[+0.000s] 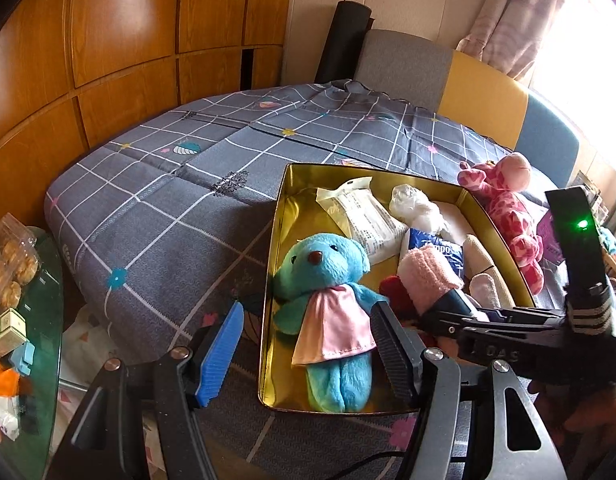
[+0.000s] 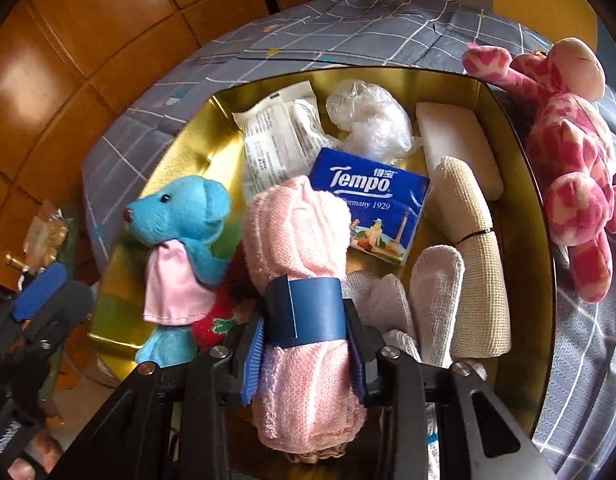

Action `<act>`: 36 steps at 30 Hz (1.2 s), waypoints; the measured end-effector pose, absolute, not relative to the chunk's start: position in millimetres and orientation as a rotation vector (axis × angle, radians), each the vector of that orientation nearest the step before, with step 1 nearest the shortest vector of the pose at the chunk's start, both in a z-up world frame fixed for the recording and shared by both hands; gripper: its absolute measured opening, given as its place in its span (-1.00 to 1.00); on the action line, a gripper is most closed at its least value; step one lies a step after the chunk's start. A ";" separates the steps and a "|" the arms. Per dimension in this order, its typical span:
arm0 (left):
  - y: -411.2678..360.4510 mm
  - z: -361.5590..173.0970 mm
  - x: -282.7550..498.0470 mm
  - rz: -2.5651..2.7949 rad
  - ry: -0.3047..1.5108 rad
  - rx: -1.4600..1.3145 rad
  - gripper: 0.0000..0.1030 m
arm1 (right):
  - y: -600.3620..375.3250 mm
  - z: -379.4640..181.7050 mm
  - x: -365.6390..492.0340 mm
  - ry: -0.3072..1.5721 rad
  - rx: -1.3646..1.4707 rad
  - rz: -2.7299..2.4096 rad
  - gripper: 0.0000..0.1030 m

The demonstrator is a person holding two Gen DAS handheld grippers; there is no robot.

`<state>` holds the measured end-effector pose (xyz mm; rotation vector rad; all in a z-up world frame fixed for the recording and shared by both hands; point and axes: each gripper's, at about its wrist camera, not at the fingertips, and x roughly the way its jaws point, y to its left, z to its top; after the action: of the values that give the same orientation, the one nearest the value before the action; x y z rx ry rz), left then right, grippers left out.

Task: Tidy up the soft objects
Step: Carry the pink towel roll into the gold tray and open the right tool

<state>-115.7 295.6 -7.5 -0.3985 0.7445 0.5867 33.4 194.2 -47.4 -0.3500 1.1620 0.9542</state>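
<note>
Right gripper (image 2: 306, 360) jaws pinching rolled pink towel (image 2: 300, 240), frame centre, over gold tin (image 2: 180, 160). Left gripper (image 1: 308, 348) jaws spread, empty, around blue teddy (image 1: 327, 304) at tin's left side.

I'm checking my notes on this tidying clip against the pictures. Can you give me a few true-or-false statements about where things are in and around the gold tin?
1. The blue teddy bear lies inside the gold tin. True.
2. The pink giraffe plush lies inside the tin. False: it lies on the checked bedcover, outside the tin's wall.
3. The right gripper has the rolled pink towel between its pads. True.
4. The left gripper is clamped on the teddy bear. False: its jaws stand apart, with nothing gripped.
5. The Tempo tissue pack lies on the bedcover. False: it is in the tin, beside the towel.
</note>
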 end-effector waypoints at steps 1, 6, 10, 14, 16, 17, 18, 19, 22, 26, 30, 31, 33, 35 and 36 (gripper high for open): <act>295.8 -7.3 -115.9 0.587 0.743 -0.399 0.30 | 191.8 -47.2 35.0 1.166 -0.339 0.959 -0.27; 295.3 -7.6 -116.0 0.581 0.741 -0.402 0.30 | 177.3 -34.8 32.5 1.119 -0.321 0.976 -0.21; 294.2 -7.8 -115.0 0.579 0.742 -0.398 0.30 | 162.5 -24.7 28.3 1.082 -0.317 0.986 -0.38; 292.2 -7.2 -113.9 0.578 0.742 -0.394 0.30 | 171.3 -29.9 27.1 1.070 -0.364 0.979 -0.50; 291.6 -7.4 -113.7 0.577 0.744 -0.393 0.30 | 178.1 -34.5 24.5 1.057 -0.387 0.971 -0.53; 291.5 -7.4 -113.9 0.577 0.744 -0.395 0.30 | 181.7 -37.2 24.3 1.050 -0.395 0.968 -0.53; 291.4 -7.1 -113.8 0.578 0.743 -0.395 0.30 | 182.4 -39.1 24.7 1.045 -0.401 0.961 -0.54; 291.3 -6.3 -113.8 0.579 0.743 -0.393 0.32 | 184.9 -40.6 24.8 1.041 -0.406 0.957 -0.53; 289.5 -2.4 -114.8 0.586 0.730 -0.385 0.46 | 185.0 -40.6 23.5 1.033 -0.411 0.952 -0.53; 285.0 1.0 -115.2 0.586 0.723 -0.373 0.52 | 182.7 -41.1 24.0 1.038 -0.403 0.947 -0.48; 280.2 3.6 -114.5 0.582 0.721 -0.364 0.57 | 179.2 -39.8 24.4 1.040 -0.391 0.945 -0.43; 278.8 4.5 -114.3 0.582 0.719 -0.363 0.61 | 177.2 -38.4 23.8 1.035 -0.387 0.944 -0.41; 275.4 6.7 -114.6 0.585 0.712 -0.357 0.68 | 172.1 -34.9 21.9 1.020 -0.381 0.943 -0.34; 271.6 8.9 -114.4 0.592 0.707 -0.346 0.75 | 165.7 -30.0 18.7 0.991 -0.375 0.935 -0.30; 269.6 9.8 -114.4 0.593 0.703 -0.346 0.77 | 162.2 -27.2 16.8 0.975 -0.373 0.930 -0.28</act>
<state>-114.4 269.6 9.8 -0.3460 0.7027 0.5931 16.8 162.2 -27.2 -0.3728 0.9746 0.9298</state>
